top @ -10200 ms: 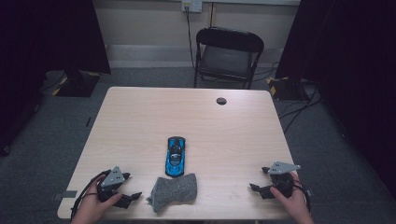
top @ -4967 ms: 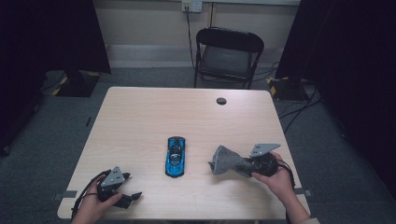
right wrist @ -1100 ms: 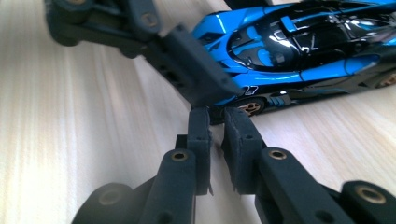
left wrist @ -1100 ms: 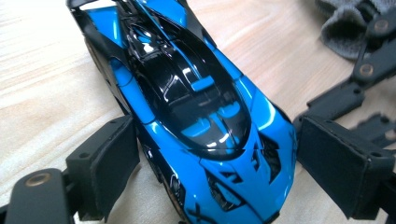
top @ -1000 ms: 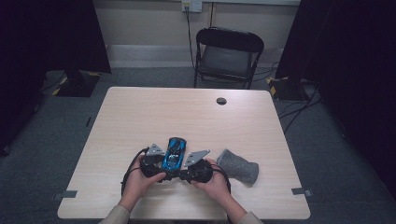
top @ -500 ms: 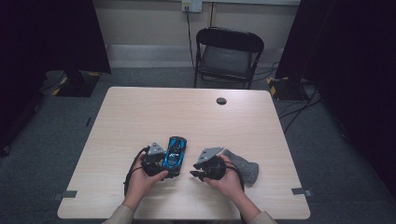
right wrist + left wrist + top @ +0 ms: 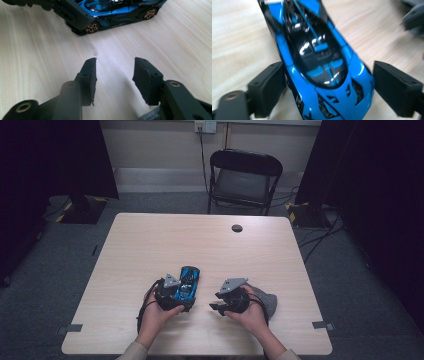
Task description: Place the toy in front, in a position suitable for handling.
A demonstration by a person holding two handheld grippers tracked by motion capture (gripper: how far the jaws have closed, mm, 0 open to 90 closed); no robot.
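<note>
- The left gripper (image 7: 181,301) grasps the blue toy car (image 7: 188,281) by its rear, on the table (image 7: 150,240).
- The right gripper (image 7: 216,307) has backed away, its jaws just released and empty.
- The grey cloth (image 7: 266,301) lies behind it, so wiping looks finished.

Recording studio or lab: black curtains (image 7: 55,155), 1 folding chair (image 7: 243,175), bare table (image 7: 150,240), floor cables (image 7: 320,240).
</note>
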